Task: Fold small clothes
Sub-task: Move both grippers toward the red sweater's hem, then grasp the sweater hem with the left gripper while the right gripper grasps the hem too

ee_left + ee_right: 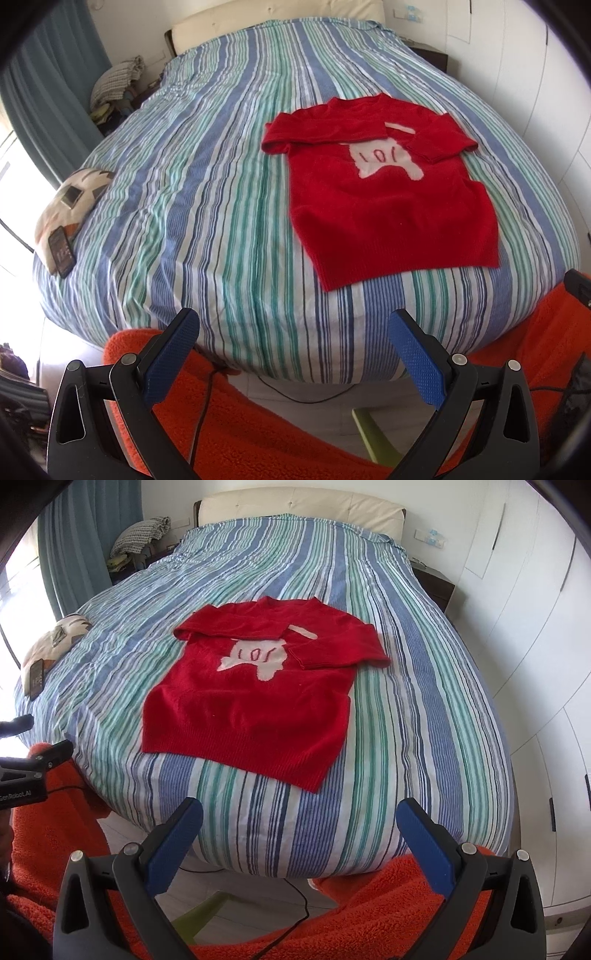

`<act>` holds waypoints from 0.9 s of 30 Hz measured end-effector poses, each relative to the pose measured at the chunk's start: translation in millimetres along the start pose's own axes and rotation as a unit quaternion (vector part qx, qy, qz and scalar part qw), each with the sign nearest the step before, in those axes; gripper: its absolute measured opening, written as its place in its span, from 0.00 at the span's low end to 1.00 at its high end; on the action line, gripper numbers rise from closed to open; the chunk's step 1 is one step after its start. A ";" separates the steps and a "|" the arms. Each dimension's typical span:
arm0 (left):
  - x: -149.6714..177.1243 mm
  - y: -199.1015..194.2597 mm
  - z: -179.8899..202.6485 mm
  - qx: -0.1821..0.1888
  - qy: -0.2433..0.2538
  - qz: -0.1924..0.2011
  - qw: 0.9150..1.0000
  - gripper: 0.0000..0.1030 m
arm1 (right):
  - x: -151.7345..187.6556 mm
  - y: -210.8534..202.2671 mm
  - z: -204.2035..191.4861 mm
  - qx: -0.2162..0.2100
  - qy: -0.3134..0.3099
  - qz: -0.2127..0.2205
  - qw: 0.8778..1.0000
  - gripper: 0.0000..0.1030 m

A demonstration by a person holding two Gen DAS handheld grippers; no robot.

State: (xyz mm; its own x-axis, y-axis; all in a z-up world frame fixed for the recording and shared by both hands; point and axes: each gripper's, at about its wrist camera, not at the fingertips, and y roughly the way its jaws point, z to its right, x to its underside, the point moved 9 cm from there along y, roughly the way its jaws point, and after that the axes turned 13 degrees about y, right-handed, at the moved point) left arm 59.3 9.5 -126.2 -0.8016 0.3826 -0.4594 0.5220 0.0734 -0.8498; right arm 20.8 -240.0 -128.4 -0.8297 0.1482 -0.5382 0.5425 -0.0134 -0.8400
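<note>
A small red sweater [384, 206] with a white patch on the chest lies flat on the striped bedspread [207, 177], both sleeves folded across its upper part. It also shows in the right wrist view [251, 698]. My left gripper [293, 325] is open and empty, held off the foot of the bed, below and left of the sweater. My right gripper [299, 812] is open and empty, also short of the bed's foot edge, near the sweater's hem. The left gripper shows at the left edge of the right wrist view [44, 753].
A patterned pillow [70, 199] with a phone [62, 251] on it sits at the bed's left edge. Orange fleece fabric [258, 435] lies below the grippers. A cable [310, 398] runs on the floor. White wardrobe doors [535, 627] stand to the right.
</note>
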 end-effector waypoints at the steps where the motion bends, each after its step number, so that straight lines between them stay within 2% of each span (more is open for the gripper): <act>1: 1.4 5.9 -0.4 0.006 -0.003 -0.003 1.000 0.99 | 0.3 4.2 3.2 0.009 0.000 0.000 1.000 1.00; 6: 3.9 28.1 -2.4 0.024 -0.019 -0.018 0.999 0.99 | 1.3 21.9 18.3 0.047 -0.006 -0.001 0.999 1.00; 11: 10.6 39.5 -2.7 0.019 -0.021 -0.036 0.999 0.99 | 1.9 29.6 28.1 0.060 -0.001 -0.004 0.998 1.00; 15: 33.5 63.4 1.5 0.009 0.005 -0.098 0.995 0.99 | 3.9 36.2 32.4 0.044 0.012 -0.004 0.999 1.00; 18: 31.7 84.1 -5.6 0.007 0.014 -0.074 0.997 0.99 | 8.5 46.5 37.3 0.000 0.055 -0.012 0.998 1.00; 20: 19.8 104.9 -27.8 -0.001 -0.022 -0.042 0.999 0.99 | 11.9 56.9 44.3 -0.009 0.083 -0.021 0.996 1.00; 22: 10.7 130.4 -55.5 -0.008 -0.071 -0.027 0.997 0.99 | 12.1 65.0 52.0 0.003 0.098 -0.018 0.995 1.00; 25: 10.0 169.7 -84.3 0.005 -0.138 -0.044 0.989 0.99 | 6.6 75.6 62.9 0.034 0.107 -0.007 0.994 1.00; 27: 16.5 190.0 -91.2 0.018 -0.164 -0.066 0.984 0.99 | 2.9 81.3 69.8 0.050 0.112 -0.003 0.992 1.00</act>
State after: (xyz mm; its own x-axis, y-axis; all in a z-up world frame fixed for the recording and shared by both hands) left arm 171.7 113.7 -271.6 -0.9162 0.0544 -0.3971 0.4002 0.0678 -0.9139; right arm 53.3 -309.7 -203.1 -0.7764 0.3647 -0.5140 0.5133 -0.1075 -0.8515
